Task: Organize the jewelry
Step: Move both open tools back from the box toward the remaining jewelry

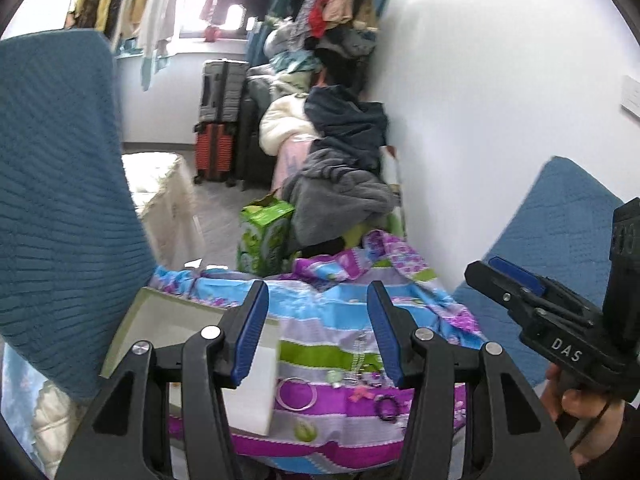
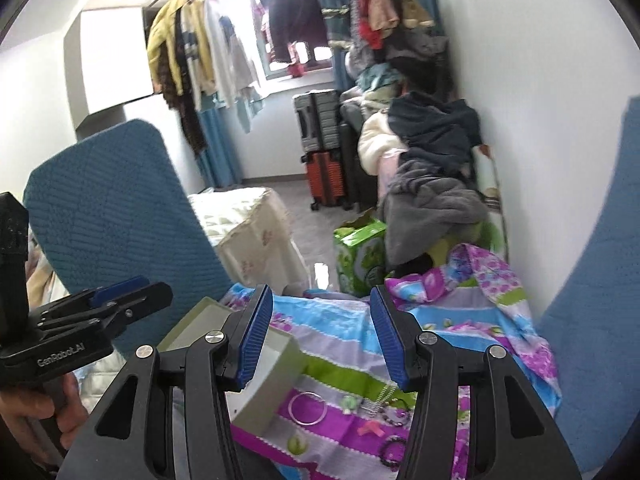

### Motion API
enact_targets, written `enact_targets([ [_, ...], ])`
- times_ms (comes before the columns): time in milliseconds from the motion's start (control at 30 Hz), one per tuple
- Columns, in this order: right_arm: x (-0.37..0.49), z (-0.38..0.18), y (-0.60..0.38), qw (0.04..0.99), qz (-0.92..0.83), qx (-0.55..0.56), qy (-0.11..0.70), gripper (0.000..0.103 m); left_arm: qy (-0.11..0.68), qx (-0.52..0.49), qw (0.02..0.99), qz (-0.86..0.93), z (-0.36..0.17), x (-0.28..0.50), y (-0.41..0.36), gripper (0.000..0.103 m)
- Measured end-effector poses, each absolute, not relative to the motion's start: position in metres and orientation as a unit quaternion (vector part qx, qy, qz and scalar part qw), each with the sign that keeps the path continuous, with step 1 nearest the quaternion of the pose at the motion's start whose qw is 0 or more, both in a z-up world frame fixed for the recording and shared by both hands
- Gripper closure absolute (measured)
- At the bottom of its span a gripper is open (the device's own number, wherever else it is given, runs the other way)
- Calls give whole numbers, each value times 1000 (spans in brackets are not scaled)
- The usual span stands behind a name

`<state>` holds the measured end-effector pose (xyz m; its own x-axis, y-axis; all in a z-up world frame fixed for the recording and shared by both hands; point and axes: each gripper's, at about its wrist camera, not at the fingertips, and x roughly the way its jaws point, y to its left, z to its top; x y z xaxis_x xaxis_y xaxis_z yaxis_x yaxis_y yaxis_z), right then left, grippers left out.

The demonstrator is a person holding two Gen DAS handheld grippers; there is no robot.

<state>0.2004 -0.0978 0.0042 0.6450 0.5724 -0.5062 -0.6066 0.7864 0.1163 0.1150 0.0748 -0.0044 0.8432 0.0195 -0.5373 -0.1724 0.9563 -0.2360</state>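
Note:
Jewelry lies on a striped purple, blue and green cloth (image 1: 320, 320): a silver bangle (image 1: 296, 394), a pink bow (image 1: 360, 393), a dark bead bracelet (image 1: 387, 407) and a silver chain (image 1: 358, 356). An open pale green box (image 1: 160, 320) stands at the left of the cloth. My left gripper (image 1: 318, 328) is open and empty, held above the jewelry. My right gripper (image 2: 320, 332) is open and empty above the same spot. The right wrist view shows the bangle (image 2: 308, 408), bow (image 2: 370, 428), bracelet (image 2: 390, 450), chain (image 2: 382, 398) and box (image 2: 224, 344).
Blue quilted cushions (image 1: 60, 200) rise at the left and at the right (image 1: 560, 216). A white wall (image 1: 480, 120) is at the right. Behind the cloth are a green carton (image 1: 264, 236), a clothes pile (image 1: 344, 160), suitcases (image 1: 220, 120) and a cream-covered stool (image 1: 160, 196).

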Motion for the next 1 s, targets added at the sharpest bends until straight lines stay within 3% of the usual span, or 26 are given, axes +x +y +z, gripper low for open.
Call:
enact_targets([
  [300, 181, -18, -150, 922, 291, -25, 254, 54, 266, -146, 953, 7, -28, 106, 38, 51],
  [600, 177, -77, -179, 921, 259, -4, 292, 55, 304, -146, 941, 0, -83, 114, 22, 51],
  [733, 178, -109, -182, 916, 252, -6, 313, 60, 330, -137, 934, 2, -112, 123, 10, 52],
  [1000, 189, -167, -183, 901, 243, -8, 361, 68, 377, -134, 917, 0, -167, 140, -3, 65],
])
